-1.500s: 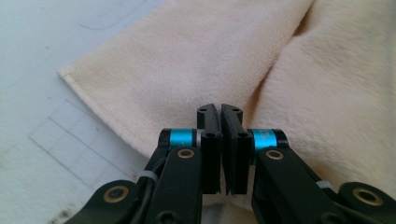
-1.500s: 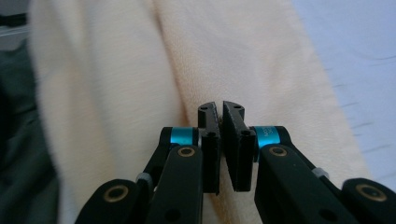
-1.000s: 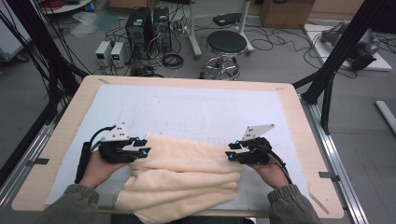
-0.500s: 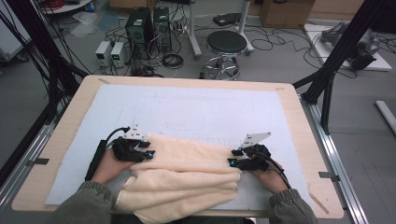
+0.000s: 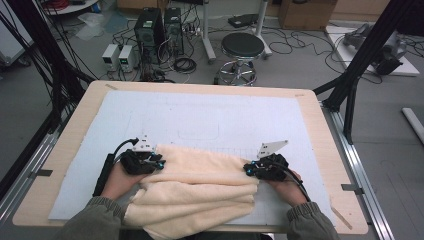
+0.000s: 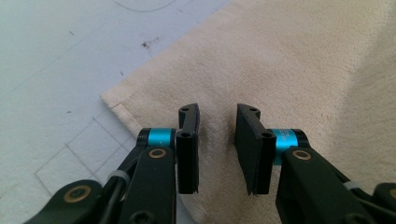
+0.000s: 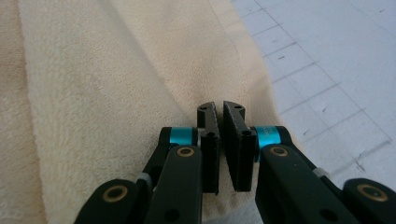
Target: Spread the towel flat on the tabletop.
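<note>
At the table's near edge a folded cream towel lies on the pale blue mat, partly overhanging. The left gripper, jaws parted, rests over the towel's left corner; the right gripper, jaws nearly together, pinches a fold at the towel's right edge.

Towel on mat, grippers at ends
</note>
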{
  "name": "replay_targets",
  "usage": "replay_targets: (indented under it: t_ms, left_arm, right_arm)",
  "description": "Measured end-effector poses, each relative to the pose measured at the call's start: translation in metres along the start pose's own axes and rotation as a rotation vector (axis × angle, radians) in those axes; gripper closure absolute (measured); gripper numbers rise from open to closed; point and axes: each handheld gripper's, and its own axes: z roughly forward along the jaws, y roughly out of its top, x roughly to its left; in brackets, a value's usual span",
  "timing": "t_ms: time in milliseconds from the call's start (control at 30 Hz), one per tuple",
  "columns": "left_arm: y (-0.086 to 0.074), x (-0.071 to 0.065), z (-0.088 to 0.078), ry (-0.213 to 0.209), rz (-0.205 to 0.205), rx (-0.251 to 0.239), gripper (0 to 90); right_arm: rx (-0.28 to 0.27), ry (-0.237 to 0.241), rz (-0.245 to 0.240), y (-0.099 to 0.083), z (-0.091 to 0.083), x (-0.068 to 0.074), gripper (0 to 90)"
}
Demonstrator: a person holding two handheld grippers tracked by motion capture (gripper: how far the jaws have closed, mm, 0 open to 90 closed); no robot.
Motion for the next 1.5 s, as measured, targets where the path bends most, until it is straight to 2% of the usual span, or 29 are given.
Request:
replay_targets:
  t_ms: [33,200,300,533,800,1000,1100,1167,1233,1267,1300,1333,1367,1400,1433,1467,1500]
  left_arm:
    - [0.000,-0.001,0.000,0.000,0.000,-0.004,71.5]
    - [0.001,-0.005,0.000,0.002,0.020,0.003,82.3]
    - [0.001,-0.005,0.000,-0.001,0.008,0.001,84.3]
    - [0.001,-0.005,-0.004,-0.002,-0.007,0.004,85.9]
    - [0.002,-0.004,-0.017,0.002,-0.038,-0.062,86.0]
    - [0.004,-0.004,-0.023,-0.004,-0.064,-0.100,86.1]
    - [0.014,0.004,-0.027,0.012,-0.083,-0.116,86.1]
    - [0.029,0.019,-0.032,0.054,-0.102,-0.148,86.1]
    - [0.048,0.036,-0.038,0.100,-0.122,-0.184,86.2]
    - [0.065,0.051,-0.042,0.134,-0.140,-0.240,86.1]
    - [0.076,0.061,-0.043,0.160,-0.150,-0.262,85.8]
    - [0.091,0.072,-0.044,0.216,-0.158,-0.282,83.5]
    - [0.103,0.080,-0.044,0.280,-0.180,-0.291,75.7]
    - [0.112,0.086,-0.043,0.294,-0.212,-0.293,61.8]
    - [0.116,0.087,-0.042,0.261,-0.216,-0.299,57.6]
    - [0.117,0.085,-0.039,0.254,-0.180,-0.284,59.7]
    - [0.116,0.083,-0.036,0.263,-0.133,-0.243,59.6]
  right_arm:
    - [-0.001,-0.003,-0.013,0.000,0.000,0.001,86.0]
    - [-0.026,0.000,-0.004,0.003,-0.004,-0.002,86.1]
    - [-0.061,0.001,0.001,0.007,-0.009,-0.003,86.1]
    - [-0.088,-0.007,-0.013,0.015,-0.016,-0.003,86.2]
    - [-0.099,-0.010,0.002,0.016,-0.016,-0.006,86.1]
    - [-0.092,-0.002,-0.016,0.021,-0.017,-0.004,86.1]
    - [-0.087,0.010,-0.022,0.028,-0.017,-0.006,86.3]
    - [-0.074,-0.002,-0.042,0.042,-0.019,-0.014,86.7]
    - [-0.094,-0.028,-0.053,0.064,-0.026,-0.031,87.0]
    - [-0.117,-0.061,-0.055,0.079,-0.031,-0.042,86.9]
    - [-0.136,-0.116,-0.042,0.100,-0.035,-0.061,85.7]
    - [-0.149,-0.162,-0.017,0.113,-0.037,-0.074,80.8]
    - [-0.169,-0.234,0.020,0.128,-0.039,-0.088,63.8]
    - [-0.166,-0.322,0.063,0.140,-0.039,-0.099,50.8]
    - [-0.164,-0.343,0.112,0.147,-0.039,-0.108,49.9]
    - [-0.177,-0.311,0.136,0.149,-0.037,-0.112,50.2]
    - [-0.176,-0.296,0.118,0.150,-0.035,-0.110,51.4]
